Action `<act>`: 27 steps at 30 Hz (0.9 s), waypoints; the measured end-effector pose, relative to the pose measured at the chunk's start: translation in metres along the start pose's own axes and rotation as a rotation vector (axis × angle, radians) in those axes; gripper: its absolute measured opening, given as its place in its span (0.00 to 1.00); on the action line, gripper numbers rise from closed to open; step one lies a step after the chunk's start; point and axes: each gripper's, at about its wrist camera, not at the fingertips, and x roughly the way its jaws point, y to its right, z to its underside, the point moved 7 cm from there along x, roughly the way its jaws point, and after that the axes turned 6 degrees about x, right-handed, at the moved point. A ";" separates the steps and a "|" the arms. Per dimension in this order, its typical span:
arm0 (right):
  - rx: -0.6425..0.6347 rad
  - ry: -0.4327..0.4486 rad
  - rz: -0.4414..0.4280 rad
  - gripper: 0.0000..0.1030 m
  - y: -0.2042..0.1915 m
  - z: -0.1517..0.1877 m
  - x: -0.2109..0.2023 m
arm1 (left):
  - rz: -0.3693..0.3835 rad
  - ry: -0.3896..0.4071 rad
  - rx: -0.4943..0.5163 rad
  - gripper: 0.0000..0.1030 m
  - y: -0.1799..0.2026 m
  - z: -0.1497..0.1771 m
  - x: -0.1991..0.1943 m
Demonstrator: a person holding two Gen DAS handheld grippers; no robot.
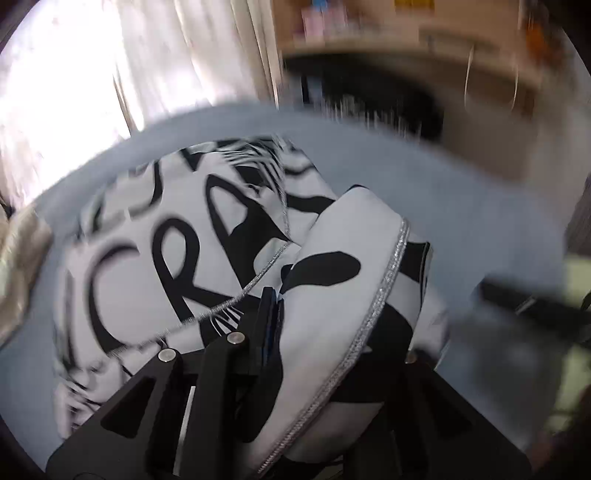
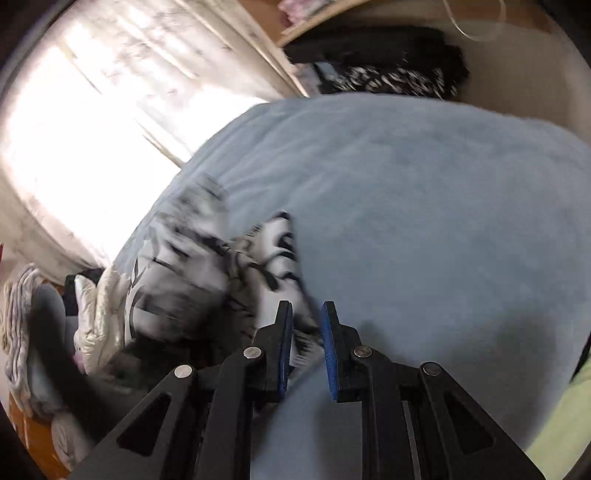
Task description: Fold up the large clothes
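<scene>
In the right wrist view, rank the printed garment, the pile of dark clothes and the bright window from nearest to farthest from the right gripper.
From the right gripper:
1. Printed garment, just left of the fingertips.
2. and 3. Window, far left, and pile of dark clothes, top beyond the blanket: too close to call.

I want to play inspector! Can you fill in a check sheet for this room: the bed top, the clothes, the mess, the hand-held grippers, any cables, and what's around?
Surface: pale blue blanket over the bed, mostly bare on the right.
Job's things: white garment with black lettering and silver trim, partly bunched, one edge lifted.
Clutter: heap of bedding and clothes past the bed's left edge.
Grippers: left hand-held gripper pinches a garment fold; right hand-held gripper is open, its fingers either side of the garment's edge.
Cables: nothing seen.
Surroundings: bright curtained window; wooden shelf with dark folded clothes below; motion blur hides details.
</scene>
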 end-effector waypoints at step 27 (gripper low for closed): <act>-0.086 0.042 -0.072 0.36 -0.047 0.000 -0.052 | 0.101 0.089 -0.098 0.60 -0.037 0.020 -0.128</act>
